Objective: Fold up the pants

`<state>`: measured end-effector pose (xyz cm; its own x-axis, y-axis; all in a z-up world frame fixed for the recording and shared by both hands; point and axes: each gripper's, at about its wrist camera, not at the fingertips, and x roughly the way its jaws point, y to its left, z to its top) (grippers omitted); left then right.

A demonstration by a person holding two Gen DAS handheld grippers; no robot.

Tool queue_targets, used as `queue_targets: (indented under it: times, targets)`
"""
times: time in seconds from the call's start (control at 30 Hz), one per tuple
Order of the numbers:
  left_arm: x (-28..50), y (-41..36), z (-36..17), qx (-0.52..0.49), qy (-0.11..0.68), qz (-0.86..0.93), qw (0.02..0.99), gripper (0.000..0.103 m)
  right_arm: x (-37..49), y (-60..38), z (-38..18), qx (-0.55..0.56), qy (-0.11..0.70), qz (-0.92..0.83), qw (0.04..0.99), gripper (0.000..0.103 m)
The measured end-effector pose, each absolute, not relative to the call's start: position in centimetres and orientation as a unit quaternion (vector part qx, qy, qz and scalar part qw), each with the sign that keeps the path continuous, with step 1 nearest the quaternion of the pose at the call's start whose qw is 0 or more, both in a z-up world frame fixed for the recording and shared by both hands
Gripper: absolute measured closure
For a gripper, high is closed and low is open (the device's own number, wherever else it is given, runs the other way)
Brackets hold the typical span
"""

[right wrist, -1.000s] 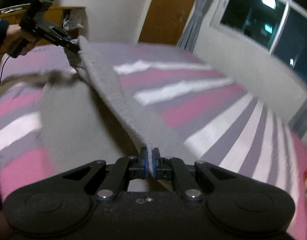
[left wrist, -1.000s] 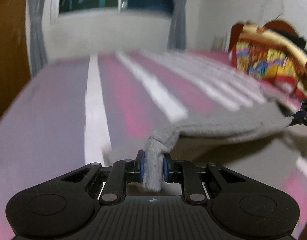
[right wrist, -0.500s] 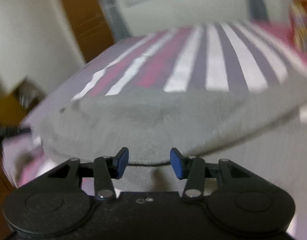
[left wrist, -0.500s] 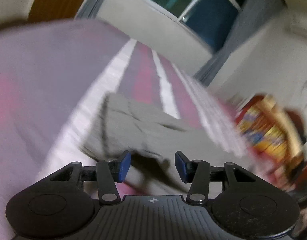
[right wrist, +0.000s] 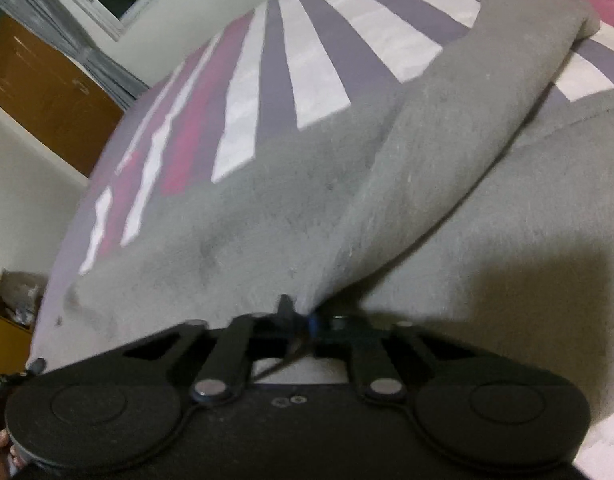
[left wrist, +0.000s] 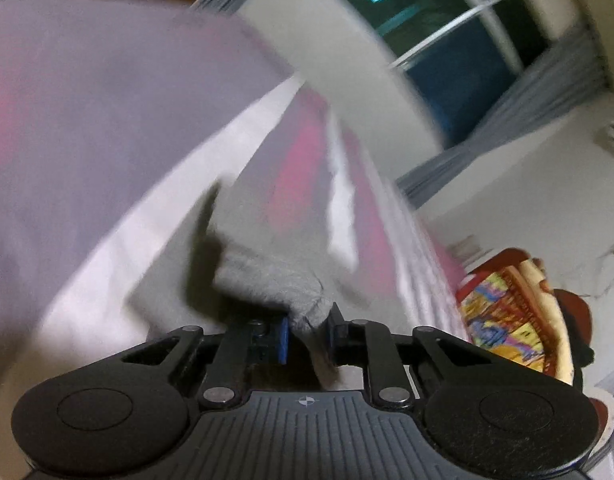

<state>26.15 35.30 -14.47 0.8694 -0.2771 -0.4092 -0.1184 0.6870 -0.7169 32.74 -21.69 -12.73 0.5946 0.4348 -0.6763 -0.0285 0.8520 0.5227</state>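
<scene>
Left claw (left wrist: 305, 332) and right claw (right wrist: 303, 320) each freshly clamped on grey pants (right wrist: 427, 152), no legible writing.

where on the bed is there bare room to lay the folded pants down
Free: the striped pink, white and purple bedsheet beyond the grey fleece pants, toward the window wall and orange wooden cupboard. Crowded: near the right tongs, covered by pants, and by the colourful patterned pillow.

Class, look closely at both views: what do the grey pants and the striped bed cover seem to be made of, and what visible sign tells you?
Grey pants: probably soft fleece or brushed cotton knit; matte, fuzzy nap, folds in thick rounded creases. Striped bed cover: likely a smooth woven sheet, printed in pink, white and purple bands; flat, no visible pile. Neither fibre is certain.
</scene>
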Motion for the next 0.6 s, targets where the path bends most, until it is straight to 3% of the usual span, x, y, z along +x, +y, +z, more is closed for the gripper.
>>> queue_targets:
  times: [0.13, 0.27, 0.37, 0.53, 0.6]
  targets:
    - [26.0, 36.8, -12.1, -0.347, 0.251, -0.076, 0.901, 0.085, 27.8, -23.0, -10.0, 0.226, 0.360, 0.187, 0.886, 0.098]
    - [27.5, 36.1, -15.7, -0.272, 0.382, -0.059, 0.881, 0.085, 26.2, -22.0, -15.0, 0.155, 0.426, 0.167, 0.875, 0.097]
    - [26.9, 36.3, -16.4, -0.305, 0.369, -0.052, 0.876, 0.085, 26.1, -22.9, -16.7, 0.215, 0.430, 0.155, 0.863, 0.098]
    - [26.2, 36.3, -14.7, -0.307, 0.330, -0.049, 0.891, 0.085, 25.3, -22.6, -15.3, 0.196, 0.420, 0.167, 0.870, 0.097]
    - [27.0, 35.5, -14.8, -0.285, 0.349, -0.037, 0.892, 0.085, 24.7, -22.6, -15.0, 0.190, 0.417, 0.167, 0.873, 0.097]
